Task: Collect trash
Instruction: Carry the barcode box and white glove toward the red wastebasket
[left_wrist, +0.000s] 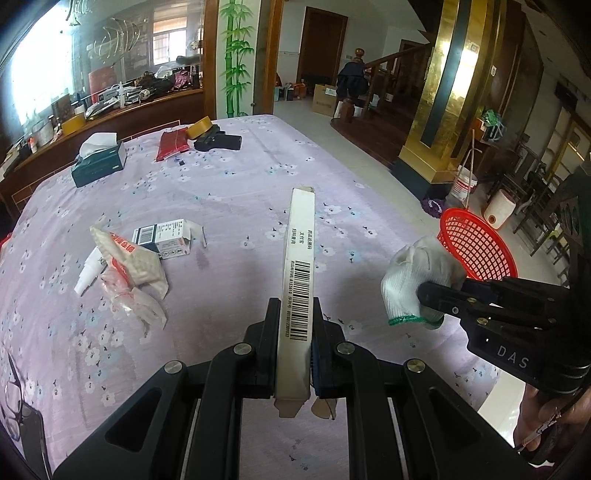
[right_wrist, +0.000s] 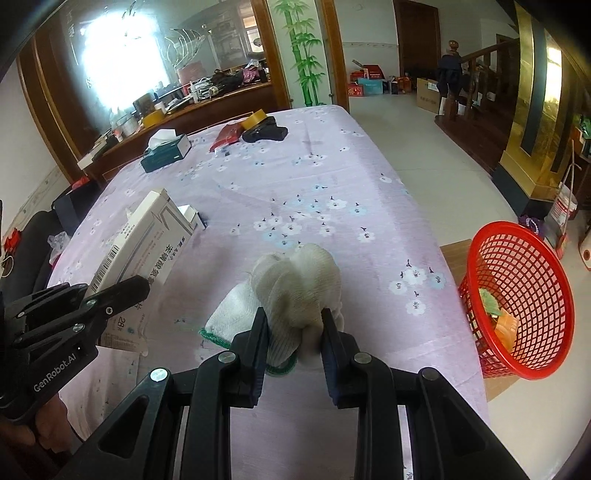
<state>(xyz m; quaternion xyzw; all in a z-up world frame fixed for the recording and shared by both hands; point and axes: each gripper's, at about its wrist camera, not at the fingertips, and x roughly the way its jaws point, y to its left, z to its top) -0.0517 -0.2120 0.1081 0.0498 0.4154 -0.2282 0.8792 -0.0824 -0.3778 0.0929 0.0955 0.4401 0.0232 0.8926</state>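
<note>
Left wrist: fingers (left_wrist: 294, 314) pinching carton (left_wrist: 300, 258), right's (right_wrist: 294, 321) pinching glove (right_wrist: 299, 284) (basket (right_wrist: 517, 299) beyond).

At the far end of the lilac flowered worktop (left_wrist: 229, 184) a dark green tissue box (left_wrist: 99, 162) stands well apart from a red pouch (left_wrist: 173, 146). A yellow tape roll (left_wrist: 198, 127) touches a black tool (left_wrist: 218, 142) beside that pouch.

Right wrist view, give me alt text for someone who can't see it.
The right gripper clamps a bunched white glove above a table with a lilac flowered cloth. At left, the left gripper holds a flat white box; at right, off the table's edge, stands a red mesh basket with some scraps inside.
</note>
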